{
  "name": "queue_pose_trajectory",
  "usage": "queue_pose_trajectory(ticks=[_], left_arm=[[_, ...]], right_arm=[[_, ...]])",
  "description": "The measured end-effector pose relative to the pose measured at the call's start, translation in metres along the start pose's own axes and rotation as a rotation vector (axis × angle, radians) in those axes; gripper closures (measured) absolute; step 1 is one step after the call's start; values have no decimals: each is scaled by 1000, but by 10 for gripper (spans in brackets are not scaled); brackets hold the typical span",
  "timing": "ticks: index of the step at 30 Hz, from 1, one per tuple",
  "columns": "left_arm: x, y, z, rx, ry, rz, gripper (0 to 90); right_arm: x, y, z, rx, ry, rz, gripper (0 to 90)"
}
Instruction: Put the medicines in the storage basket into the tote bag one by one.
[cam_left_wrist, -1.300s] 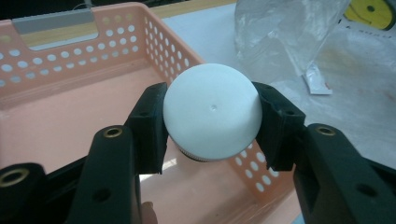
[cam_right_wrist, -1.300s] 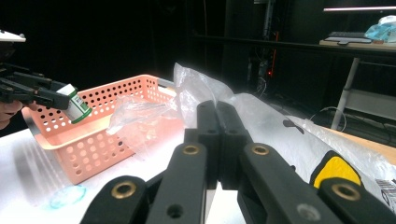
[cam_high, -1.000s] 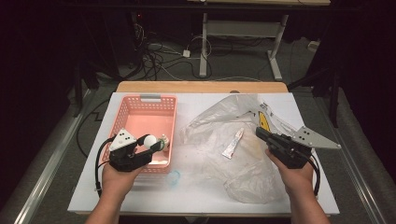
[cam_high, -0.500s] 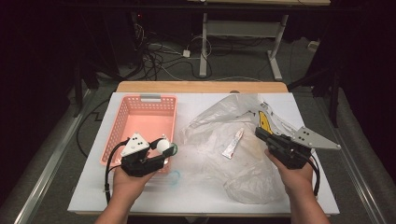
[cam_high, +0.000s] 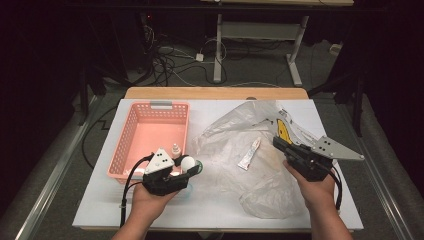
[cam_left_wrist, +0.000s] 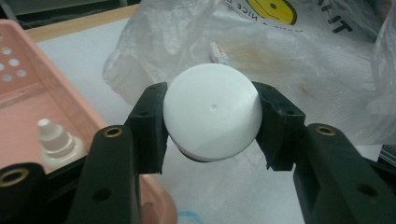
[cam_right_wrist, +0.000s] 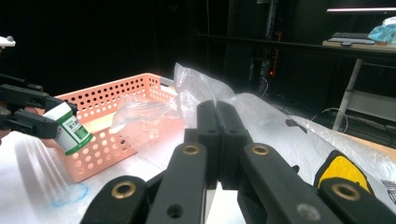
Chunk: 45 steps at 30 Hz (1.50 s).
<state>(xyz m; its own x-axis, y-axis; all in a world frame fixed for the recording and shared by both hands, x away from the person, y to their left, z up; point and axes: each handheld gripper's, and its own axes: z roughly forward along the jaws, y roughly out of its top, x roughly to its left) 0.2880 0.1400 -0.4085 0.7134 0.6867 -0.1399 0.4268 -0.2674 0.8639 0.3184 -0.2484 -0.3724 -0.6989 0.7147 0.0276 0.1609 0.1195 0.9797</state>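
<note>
Plastic bag (cam_high: 260, 155) sprawls across centre-right of the high view, pink basket (cam_high: 152, 137) at centre-left. Right gripper (cam_high: 281, 143) sits on the bag's right part, jaws pressed fully together, nothing seen between them. Left gripper (cam_high: 192, 170) at lower left, just off the basket's near corner (dropper bottle (cam_high: 176, 150) lies inside). White-capped bottle (cam_left_wrist: 212, 112) sits squarely between the left fingers (cam_left_wrist: 149, 126), both pads clamped on its cap.

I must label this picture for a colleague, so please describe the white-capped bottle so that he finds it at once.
Start at the pink basket on the table's left. By its near right corner, the left gripper clamps the bottle. Its wide domed white cap and green label distinguish it from the small dropper bottle inside the basket.
</note>
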Motion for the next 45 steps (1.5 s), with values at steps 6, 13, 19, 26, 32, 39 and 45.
queue_pose_trajectory(ticks=[6,13,19,26,32,39,45], left_arm=[[-7,0,10,11,-17,16,483],[-15,1,21,18,-26,37,483],[-23,7,36,33,-40,66,483],[-33,19,60,42,-51,99,483],[-40,30,78,34,-56,119,483],[-45,46,101,36,-66,121,483],[-52,50,120,39,-65,147,483]], right_arm=[[1,0,1,3,3,0,900],[0,-1,1,9,2,-12,900],[1,0,-1,5,-4,1,900],[0,-3,1,12,-2,2,900],[-1,-3,1,14,-2,-2,900],[-1,-4,2,17,4,7,900],[-2,-5,2,16,2,5,900]])
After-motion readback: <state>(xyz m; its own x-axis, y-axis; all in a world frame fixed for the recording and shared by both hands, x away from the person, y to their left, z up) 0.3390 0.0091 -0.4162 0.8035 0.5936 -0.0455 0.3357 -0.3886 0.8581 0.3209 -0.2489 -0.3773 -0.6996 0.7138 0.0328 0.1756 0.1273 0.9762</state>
